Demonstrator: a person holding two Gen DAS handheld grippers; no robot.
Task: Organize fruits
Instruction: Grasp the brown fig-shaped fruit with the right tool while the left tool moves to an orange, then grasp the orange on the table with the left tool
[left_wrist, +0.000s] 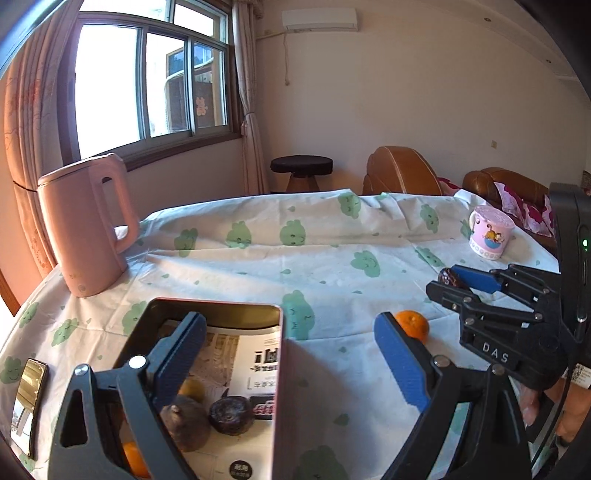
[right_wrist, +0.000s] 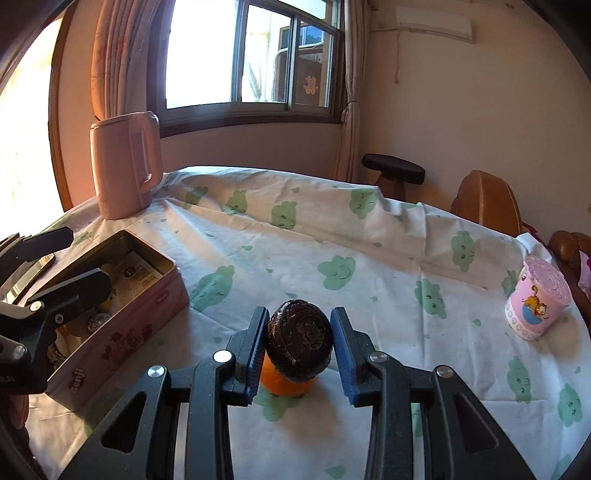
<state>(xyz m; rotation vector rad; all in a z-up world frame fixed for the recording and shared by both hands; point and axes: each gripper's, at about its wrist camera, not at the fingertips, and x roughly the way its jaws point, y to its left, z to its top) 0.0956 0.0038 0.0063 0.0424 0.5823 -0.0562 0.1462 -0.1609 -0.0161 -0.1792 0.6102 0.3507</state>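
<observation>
A pink tin box (left_wrist: 277, 373) sits on the tablecloth and holds several fruits, among them two dark brown ones (left_wrist: 231, 415) and an orange one (left_wrist: 135, 459). My left gripper (left_wrist: 291, 354) is open and empty, its left finger over the box. An orange (left_wrist: 415, 325) lies on the cloth by its right finger. My right gripper (right_wrist: 298, 347) is shut on a dark brown round fruit (right_wrist: 299, 339), held above the orange (right_wrist: 286, 382). The right gripper also shows in the left wrist view (left_wrist: 448, 280). The box shows at left in the right wrist view (right_wrist: 122, 325).
A pink kettle (left_wrist: 83, 229) stands at the table's far left. A pink cartoon cup (left_wrist: 489, 232) stands at the far right, also in the right wrist view (right_wrist: 537, 299). A phone (left_wrist: 29, 398) lies left of the box. A stool (left_wrist: 301, 168) and brown sofa (left_wrist: 402, 171) are beyond the table.
</observation>
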